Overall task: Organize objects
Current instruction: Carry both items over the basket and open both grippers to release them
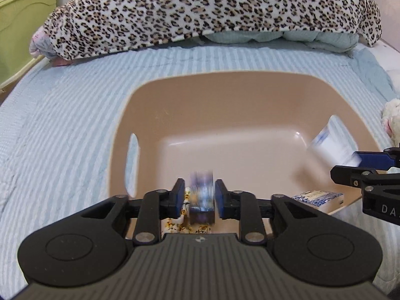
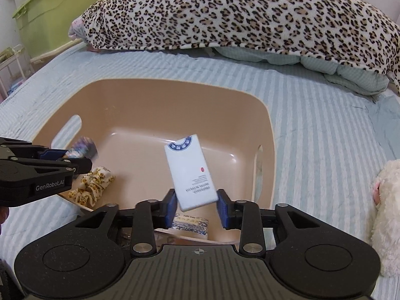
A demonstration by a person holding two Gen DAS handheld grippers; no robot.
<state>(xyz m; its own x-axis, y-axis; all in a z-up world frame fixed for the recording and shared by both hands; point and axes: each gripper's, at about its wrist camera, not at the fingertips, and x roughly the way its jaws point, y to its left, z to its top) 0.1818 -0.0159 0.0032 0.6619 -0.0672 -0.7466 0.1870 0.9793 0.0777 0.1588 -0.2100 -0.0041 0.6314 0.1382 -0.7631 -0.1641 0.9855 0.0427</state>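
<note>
The left gripper (image 1: 197, 200) has its blue-padded fingers (image 1: 178, 198) a little apart, with gaps on both sides of a small dark purple box (image 1: 202, 198) that sits blurred between them, so they are not pinching it. The box hangs over the near edge of the tan plastic basin (image 1: 232, 105). Under it, on the basin floor, lies a rolled cream cloth with yellow flowers (image 2: 93, 183).

The right gripper (image 2: 196, 208) also has its fingers (image 2: 223, 208) spread, and a white flat box with a blue round emblem (image 2: 191, 171) is between them, tilted. Its lower left edge is at the left pad, while a gap shows on the right side. Whether that pad truly touches it cannot be told. The box is above the basin floor, near the middle. Below the fingers, at the basin's near wall, rests a packet with a blue and white pattern (image 2: 191, 226).

The basin stands on a bed covered with a pale blue striped quilt (image 2: 325, 125). Behind it a leopard-print blanket (image 2: 237, 12) lies over light green bedding (image 2: 345, 72). A white plush toy (image 2: 386, 215) lies on the quilt to the right of the basin, and a green storage bin (image 2: 57, 7) stands beyond the bed at the left.
</note>
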